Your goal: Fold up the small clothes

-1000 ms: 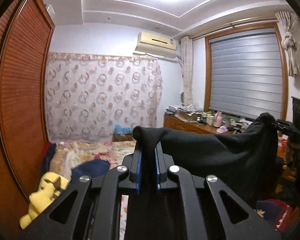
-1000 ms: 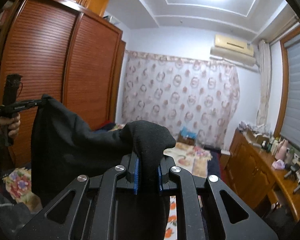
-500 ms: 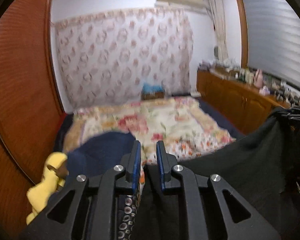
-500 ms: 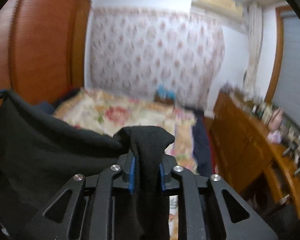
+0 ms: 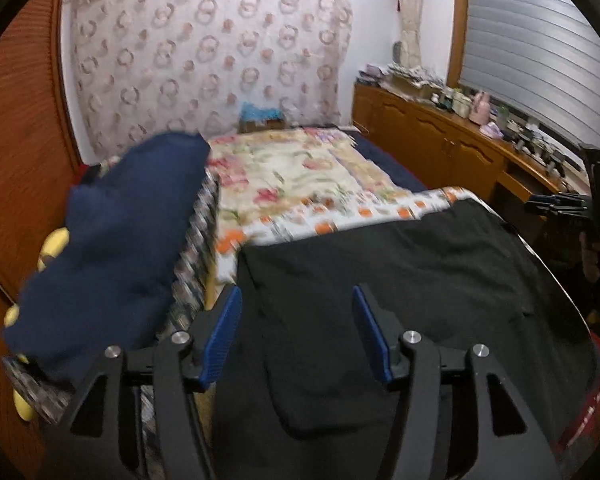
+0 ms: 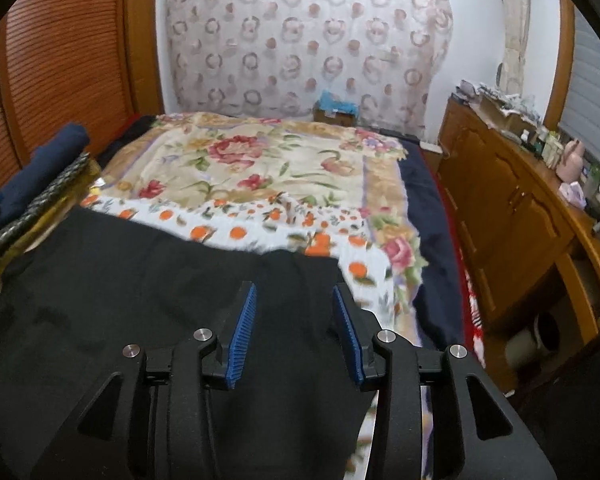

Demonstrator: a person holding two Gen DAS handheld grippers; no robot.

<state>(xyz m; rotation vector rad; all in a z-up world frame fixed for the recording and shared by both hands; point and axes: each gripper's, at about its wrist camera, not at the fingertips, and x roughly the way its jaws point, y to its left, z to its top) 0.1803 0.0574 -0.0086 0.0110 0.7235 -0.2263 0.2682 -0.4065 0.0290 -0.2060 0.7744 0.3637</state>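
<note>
Left wrist view showed our left gripper (image 5: pixel 296 330) with its blue pads (image 5: pixel 222 340) standing apart and the jaws opening; the black garment (image 5: pixel 400 280) lay beneath and between them, but neither pad pressed on it. That garment was spread fairly flat across the near end of the bed, over the floral quilt (image 5: pixel 292 172), its far edge running roughly straight from side to side. At the right edge of this view we could see our right gripper (image 5: pixel 560 204) past the cloth's far corner.

From the right wrist camera, that gripper's jaws were also opening, moderately parted, over the garment's other near corner, gripping nothing.

We judged the task to be at the laying-out stage for this piece: the cloth was down and released, yet no fold was visible in it. Folding it over and setting it aside remained. Beside the wooden wardrobe (image 5: pixel 16 160) a stack of clothes (image 5: pixel 112 248) sat topped by a navy item, with patterned and yellow pieces under it, which suggested some garments were already done, though blur kept us from counting them.

We could read no brand, label or writing anywhere; the small items on the sideboard (image 6: pixel 520 200) were too small to make out.
</note>
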